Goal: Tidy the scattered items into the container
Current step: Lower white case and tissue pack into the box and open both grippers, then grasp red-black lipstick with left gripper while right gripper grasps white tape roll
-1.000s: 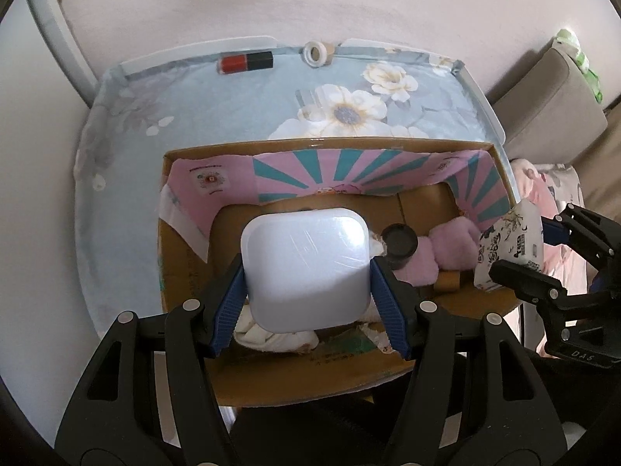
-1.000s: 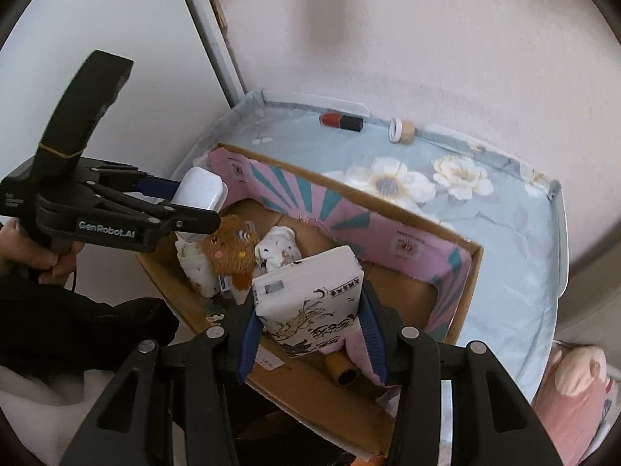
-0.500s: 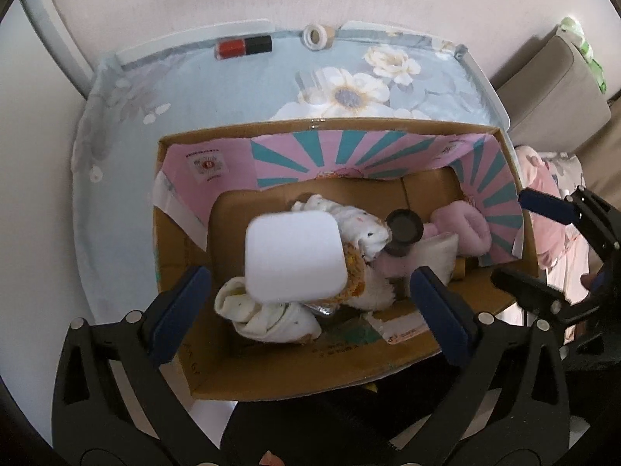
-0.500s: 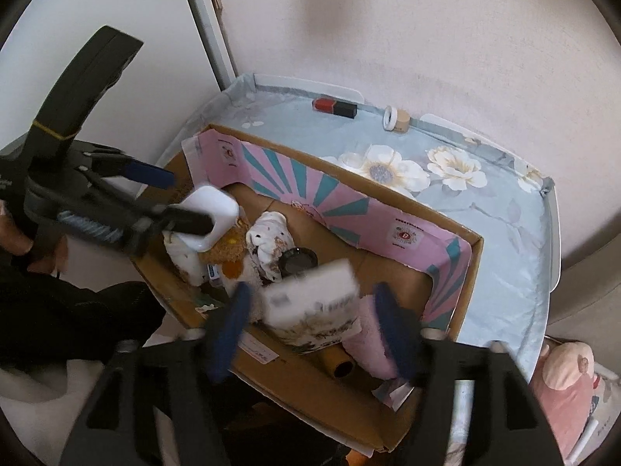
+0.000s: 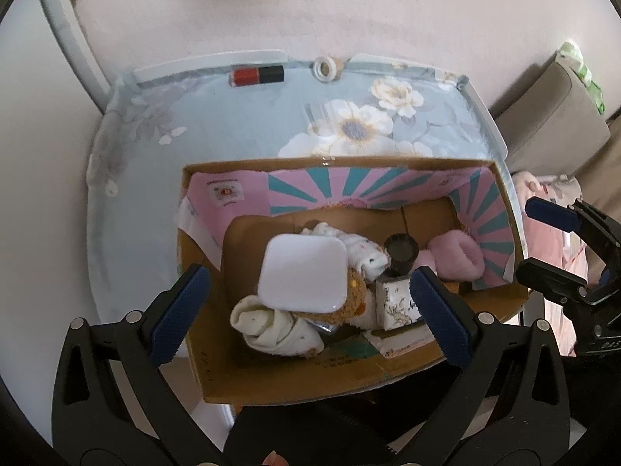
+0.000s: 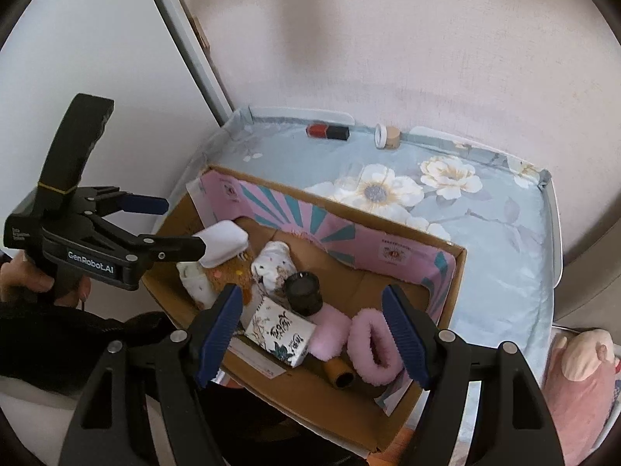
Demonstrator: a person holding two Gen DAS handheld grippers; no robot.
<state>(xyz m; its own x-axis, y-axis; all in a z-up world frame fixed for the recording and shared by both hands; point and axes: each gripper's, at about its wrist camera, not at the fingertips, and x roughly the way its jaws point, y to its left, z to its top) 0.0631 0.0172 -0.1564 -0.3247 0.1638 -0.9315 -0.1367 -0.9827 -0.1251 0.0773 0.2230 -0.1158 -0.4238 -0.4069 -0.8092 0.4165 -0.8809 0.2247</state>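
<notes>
The cardboard box (image 5: 217, 357) (image 6: 310, 396) with a pink and teal lining stands on the blue floral table. Inside lie a white square case (image 5: 302, 273) (image 6: 223, 240), a patterned tissue pack (image 5: 398, 305) (image 6: 281, 330), rolled cloths, a brown plush, a black jar (image 5: 401, 252) (image 6: 302, 291) and a pink fluffy ring (image 6: 370, 343). My left gripper (image 5: 308, 314) (image 6: 163, 225) is open above the box's left part, over the white case. My right gripper (image 6: 312, 330) (image 5: 543, 240) is open above the box's right part, over the tissue pack.
A red and black tube (image 5: 258, 75) (image 6: 328, 131) and a small white-capped bottle (image 5: 326, 66) (image 6: 386, 136) lie at the table's far edge by the wall. A pink plush (image 6: 582, 357) sits right of the table. A grey cushion (image 5: 551, 124) is at the right.
Both grippers opened. The white case dropped from the left gripper and the tissue pack from the right into the box, and both grippers rose a little.
</notes>
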